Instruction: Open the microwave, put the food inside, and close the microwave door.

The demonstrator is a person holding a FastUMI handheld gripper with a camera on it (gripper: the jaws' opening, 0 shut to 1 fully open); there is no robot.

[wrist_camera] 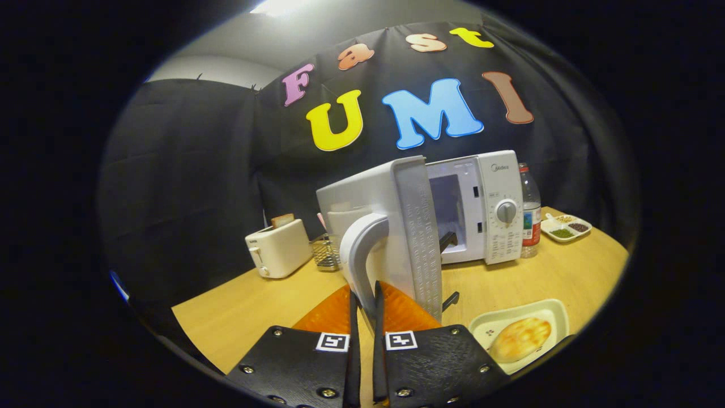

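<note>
My gripper (363, 300) is pinched nearly shut on the door handle (362, 249) of the microwave (487, 204), door (416, 238) swung wide, food (520, 339) on its tray (552, 310) right of the door; a slip could let the door swing back.

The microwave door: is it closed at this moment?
No. The microwave door stands swung open, its handle pinched between the tongs.
</note>
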